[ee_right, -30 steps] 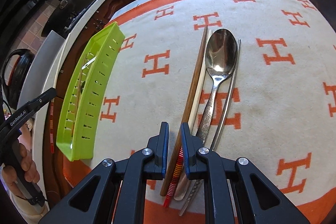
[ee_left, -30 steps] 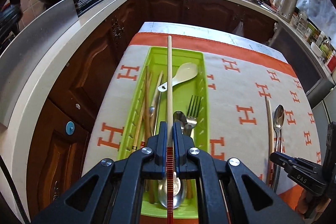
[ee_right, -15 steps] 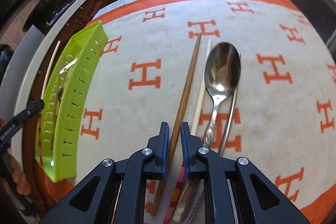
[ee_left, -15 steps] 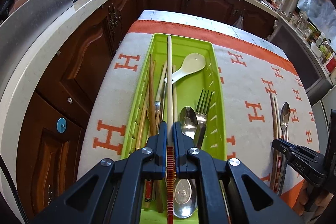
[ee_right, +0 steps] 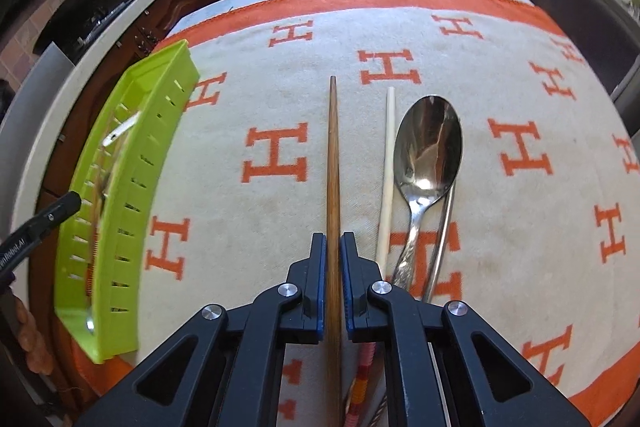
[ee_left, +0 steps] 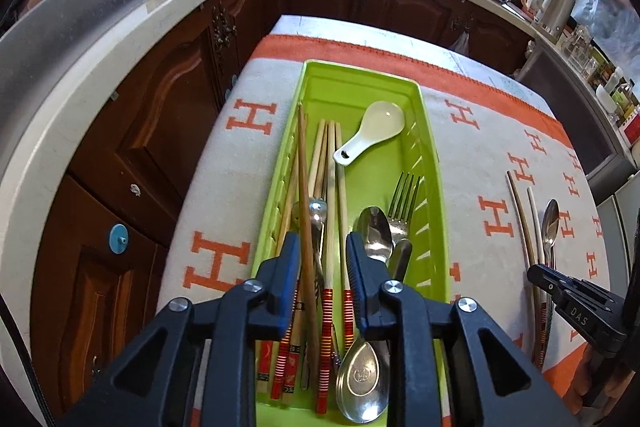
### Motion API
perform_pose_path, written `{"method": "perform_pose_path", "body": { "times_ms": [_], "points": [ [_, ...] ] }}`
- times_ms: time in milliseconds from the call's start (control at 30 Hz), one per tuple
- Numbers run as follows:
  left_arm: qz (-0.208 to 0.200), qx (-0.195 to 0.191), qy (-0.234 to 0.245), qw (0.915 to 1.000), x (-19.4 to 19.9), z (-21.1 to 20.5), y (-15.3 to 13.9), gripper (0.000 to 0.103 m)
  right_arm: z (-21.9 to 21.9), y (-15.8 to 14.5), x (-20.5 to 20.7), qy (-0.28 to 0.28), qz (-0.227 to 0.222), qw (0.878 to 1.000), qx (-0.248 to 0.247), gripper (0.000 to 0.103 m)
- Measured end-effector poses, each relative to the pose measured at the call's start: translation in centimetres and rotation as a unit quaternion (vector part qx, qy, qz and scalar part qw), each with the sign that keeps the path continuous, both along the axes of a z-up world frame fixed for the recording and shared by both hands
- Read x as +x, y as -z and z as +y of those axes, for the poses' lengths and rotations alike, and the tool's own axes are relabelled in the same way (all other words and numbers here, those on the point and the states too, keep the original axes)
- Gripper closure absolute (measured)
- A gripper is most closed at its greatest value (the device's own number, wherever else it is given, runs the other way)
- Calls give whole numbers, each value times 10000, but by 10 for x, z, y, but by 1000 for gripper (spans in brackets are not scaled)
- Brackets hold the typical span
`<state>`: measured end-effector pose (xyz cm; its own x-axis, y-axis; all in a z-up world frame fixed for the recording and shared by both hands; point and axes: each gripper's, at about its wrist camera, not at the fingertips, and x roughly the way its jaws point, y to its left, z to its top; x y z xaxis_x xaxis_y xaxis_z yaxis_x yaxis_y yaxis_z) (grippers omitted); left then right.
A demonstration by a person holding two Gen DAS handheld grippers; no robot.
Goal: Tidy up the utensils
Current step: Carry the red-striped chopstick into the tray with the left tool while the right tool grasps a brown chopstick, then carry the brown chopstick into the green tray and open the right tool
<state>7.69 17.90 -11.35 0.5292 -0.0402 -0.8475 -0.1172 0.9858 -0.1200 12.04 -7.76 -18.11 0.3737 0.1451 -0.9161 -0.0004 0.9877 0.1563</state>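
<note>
The right gripper (ee_right: 333,259) is closing narrowly on the brown wooden chopstick (ee_right: 333,155), lying straight ahead; lifting level would avoid dragging the pale chopstick (ee_right: 387,171) beside it. The left gripper (ee_left: 322,263) is hovering wide, empty, over the green tray (ee_left: 434,187).

"DAS" on right gripper (ee_left: 578,311); "enRobot.AI" on left gripper (ee_right: 24,241); orange "H" letters across cloth (ee_right: 276,155)
</note>
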Motion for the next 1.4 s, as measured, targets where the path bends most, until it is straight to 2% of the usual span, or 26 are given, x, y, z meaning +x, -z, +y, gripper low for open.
{"method": "perform_pose_path", "body": {
  "times_ms": [333, 500, 700, 933, 1167, 1300, 1400],
  "points": [
    [-395, 2, -279, 9988, -28, 27, -34, 78, 31, -54, -12, -366, -231, 9963, 747, 97],
    [-561, 45, -414, 9976, -39, 38, -48, 76, 67, -82, -9, -713, -242, 9913, 1077, 97],
    [-616, 53, -553, 9966, -49, 49, -54, 74, 114, -98, 3, -968, -154, 9856, 1376, 97],
    [-538, 13, -699, 9961, -55, 61, -49, 74, 168, -85, 29, -980, 185, 9806, 1690, 97],
    [-458, -14, -825, 9955, -56, 71, -41, 74, 193, -54, 53, -954, 566, 9763, 1856, 95],
    [-400, -36, -837, 9957, -56, 72, -37, 73, 200, -43, 58, -999, 699, 9755, 1833, 85],
    [-364, -44, -817, 9960, -54, 70, -34, 73, 199, -41, 57, -1005, 712, 9749, 1856, 84]
  ]
}}
